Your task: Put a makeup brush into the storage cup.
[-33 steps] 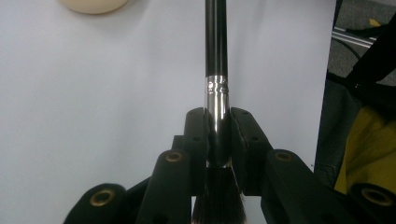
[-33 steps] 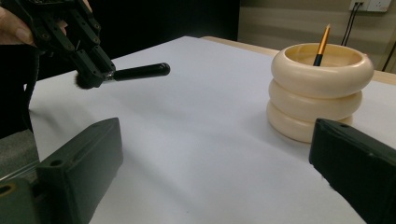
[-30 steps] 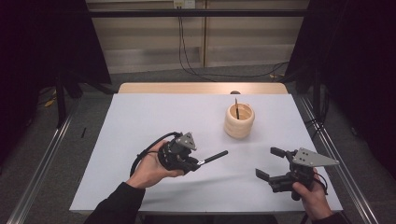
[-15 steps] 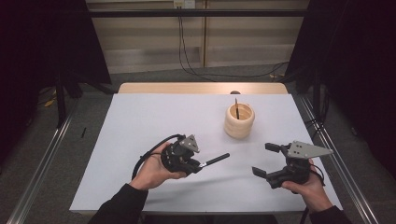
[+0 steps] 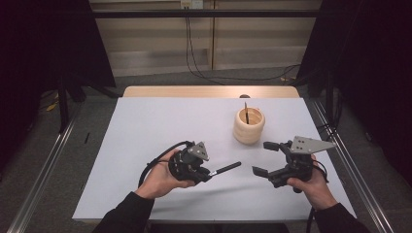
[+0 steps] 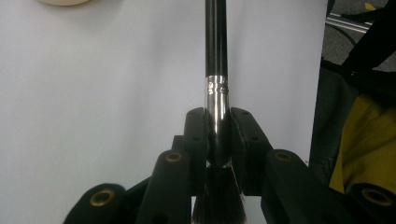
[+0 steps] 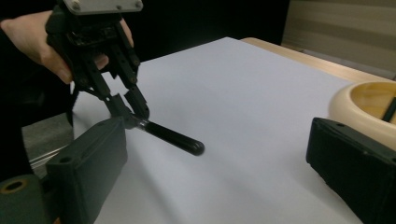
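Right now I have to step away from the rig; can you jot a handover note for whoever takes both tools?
Left tool: shut on the brush at its silver ferrule, handle pointing toward the right tool, above the white table cover.
Right tool: open, nothing between its jaws, which have just been closing a little, held near the brush handle's tip.
Wooden cup: upright, far right, one dark stick already in it.
Done: brush picked up.
Left: probably pass the brush across and stand it in the cup.

bare table (image 5: 160, 131) left, holder (image 5: 249, 126) right
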`<act>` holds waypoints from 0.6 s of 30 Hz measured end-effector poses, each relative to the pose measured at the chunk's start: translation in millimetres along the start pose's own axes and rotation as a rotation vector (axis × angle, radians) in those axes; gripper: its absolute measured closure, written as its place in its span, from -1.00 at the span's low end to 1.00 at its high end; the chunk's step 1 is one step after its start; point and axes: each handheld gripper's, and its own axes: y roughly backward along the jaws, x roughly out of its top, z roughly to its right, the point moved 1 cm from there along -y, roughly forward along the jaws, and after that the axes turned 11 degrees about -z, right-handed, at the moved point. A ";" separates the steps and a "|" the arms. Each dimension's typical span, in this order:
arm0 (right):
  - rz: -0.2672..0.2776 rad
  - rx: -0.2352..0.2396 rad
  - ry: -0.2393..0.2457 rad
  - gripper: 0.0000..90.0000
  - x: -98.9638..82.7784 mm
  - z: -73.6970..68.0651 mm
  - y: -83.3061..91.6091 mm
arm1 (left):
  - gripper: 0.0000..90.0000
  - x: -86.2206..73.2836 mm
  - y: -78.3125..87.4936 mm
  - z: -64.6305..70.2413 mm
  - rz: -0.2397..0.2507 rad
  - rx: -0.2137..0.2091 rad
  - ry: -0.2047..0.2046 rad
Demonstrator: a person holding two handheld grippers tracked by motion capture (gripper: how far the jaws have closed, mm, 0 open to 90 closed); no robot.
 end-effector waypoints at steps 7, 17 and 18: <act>-0.038 0.024 0.024 -0.88 18.6 0.2 -13.7 | 0.73 -0.2 1.4 0.6 -0.008 -0.003 -0.012; -0.153 0.047 0.097 -0.87 36.0 7.9 -28.4 | 0.73 -0.2 -1.0 0.4 -0.014 -0.009 -0.012; -0.168 0.055 0.109 -0.85 36.0 7.5 -30.6 | 0.73 -0.3 -1.2 0.2 -0.017 -0.007 -0.013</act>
